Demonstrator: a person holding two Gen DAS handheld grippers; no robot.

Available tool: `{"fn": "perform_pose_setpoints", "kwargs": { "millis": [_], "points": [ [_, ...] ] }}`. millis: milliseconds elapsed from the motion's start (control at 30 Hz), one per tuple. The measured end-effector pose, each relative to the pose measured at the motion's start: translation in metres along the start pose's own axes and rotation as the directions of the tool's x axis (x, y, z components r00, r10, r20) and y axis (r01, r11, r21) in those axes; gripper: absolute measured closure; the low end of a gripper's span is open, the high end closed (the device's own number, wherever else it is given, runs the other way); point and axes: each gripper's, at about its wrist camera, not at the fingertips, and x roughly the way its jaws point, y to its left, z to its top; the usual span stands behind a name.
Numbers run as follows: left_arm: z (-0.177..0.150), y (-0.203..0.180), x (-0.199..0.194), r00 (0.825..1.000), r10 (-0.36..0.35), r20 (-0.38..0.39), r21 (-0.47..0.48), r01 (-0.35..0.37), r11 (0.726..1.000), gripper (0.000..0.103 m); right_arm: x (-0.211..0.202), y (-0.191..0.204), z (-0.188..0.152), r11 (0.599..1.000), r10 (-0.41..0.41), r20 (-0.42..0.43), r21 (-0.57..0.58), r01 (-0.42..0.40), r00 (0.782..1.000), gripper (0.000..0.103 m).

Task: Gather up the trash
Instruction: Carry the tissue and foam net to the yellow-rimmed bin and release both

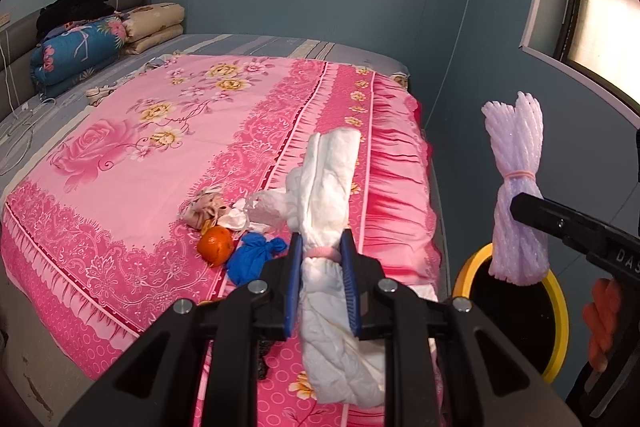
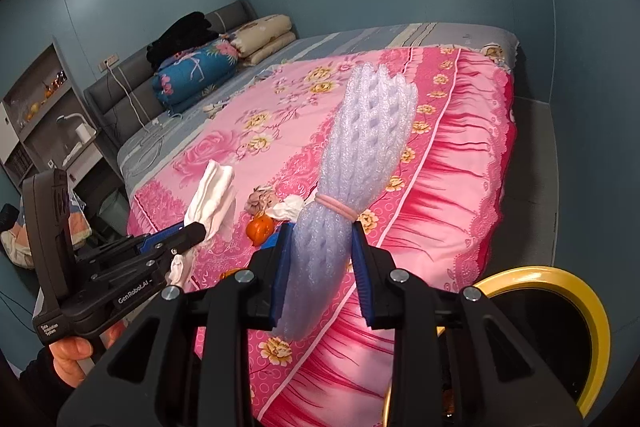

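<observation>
My left gripper [image 1: 322, 255] is shut on a white rolled diaper-like bundle [image 1: 332, 167] tied with a pink band, held above the pink bed's corner. My right gripper [image 2: 322, 247] is shut on a lilac foam-net bundle [image 2: 360, 155], also banded. In the left wrist view that foam bundle [image 1: 516, 187] hangs above a yellow-rimmed bin [image 1: 560, 307]. The right wrist view shows the white bundle [image 2: 212, 195] in the left gripper [image 2: 192, 231], and the bin [image 2: 596, 327] at the lower right. On the bedspread lie an orange [image 1: 216, 245], a blue knotted bag [image 1: 256, 255], crumpled tissue [image 1: 248, 215] and a beige wad [image 1: 202, 211].
Folded quilts [image 1: 80, 47] and dark clothes sit by the grey headboard [image 2: 120, 95]. A shelf unit with a lamp [image 2: 76, 131] stands left of the bed. A window [image 1: 600, 27] is on the right wall. Grey floor runs between bed and wall.
</observation>
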Motion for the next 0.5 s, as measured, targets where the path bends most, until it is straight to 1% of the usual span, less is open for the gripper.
{"fn": "perform_pose_setpoints", "kwargs": {
  "millis": [233,500],
  "points": [
    [0.005,-0.023,-0.003,0.999,-0.045,0.006,0.020,0.045,0.999,0.085,-0.024,-0.024,0.005,0.999,-0.026,0.052,0.037,0.024,0.998,0.075],
    [0.009,-0.051,0.002,0.996,-0.092,-0.001,0.034,0.092,0.995,0.085,-0.045,-0.047,0.007,0.995,-0.062,0.094,0.078,0.055,0.994,0.075]
  ]
}}
